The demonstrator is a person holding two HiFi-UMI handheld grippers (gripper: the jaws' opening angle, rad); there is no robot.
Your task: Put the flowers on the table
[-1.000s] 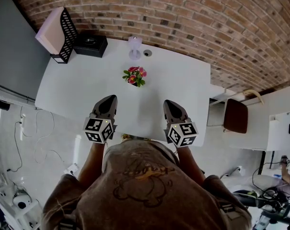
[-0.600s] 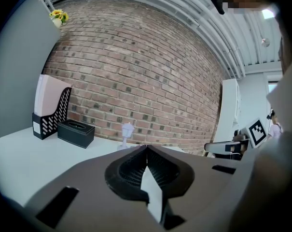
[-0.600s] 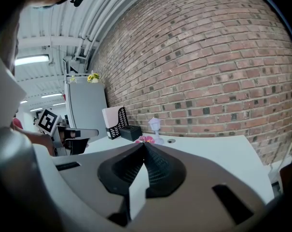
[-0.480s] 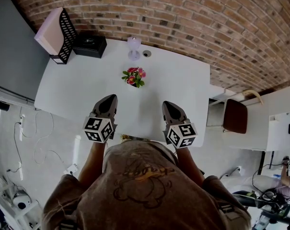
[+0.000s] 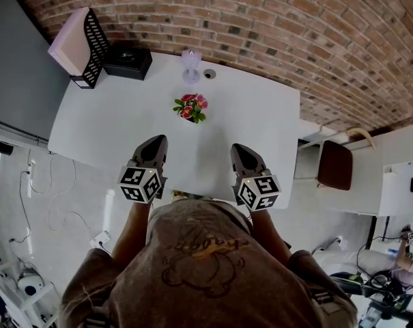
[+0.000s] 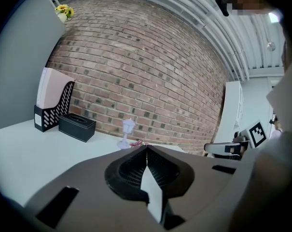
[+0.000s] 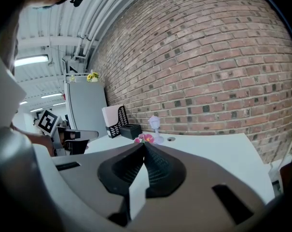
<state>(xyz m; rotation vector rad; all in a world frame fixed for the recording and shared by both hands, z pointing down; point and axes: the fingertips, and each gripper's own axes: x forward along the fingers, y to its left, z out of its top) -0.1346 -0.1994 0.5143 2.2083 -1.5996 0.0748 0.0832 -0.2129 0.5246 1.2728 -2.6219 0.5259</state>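
A small bunch of pink and red flowers (image 5: 190,108) with green leaves stands on the white table (image 5: 110,121), past the middle toward the brick wall. In the right gripper view the flowers (image 7: 145,138) peek over the jaw tips. My left gripper (image 5: 154,144) hovers over the table's near edge, shut and empty; its jaws meet tip to tip in the left gripper view (image 6: 146,146). My right gripper (image 5: 239,149) sits beside it to the right, likewise shut with nothing held (image 7: 145,145). Both point toward the flowers from well short of them.
A pale lamp-shaped ornament (image 5: 190,65) stands near the wall behind the flowers. A black mesh file holder (image 5: 90,50) and a black box (image 5: 127,61) occupy the far left corner. A brown chair (image 5: 335,165) stands to the right of the table.
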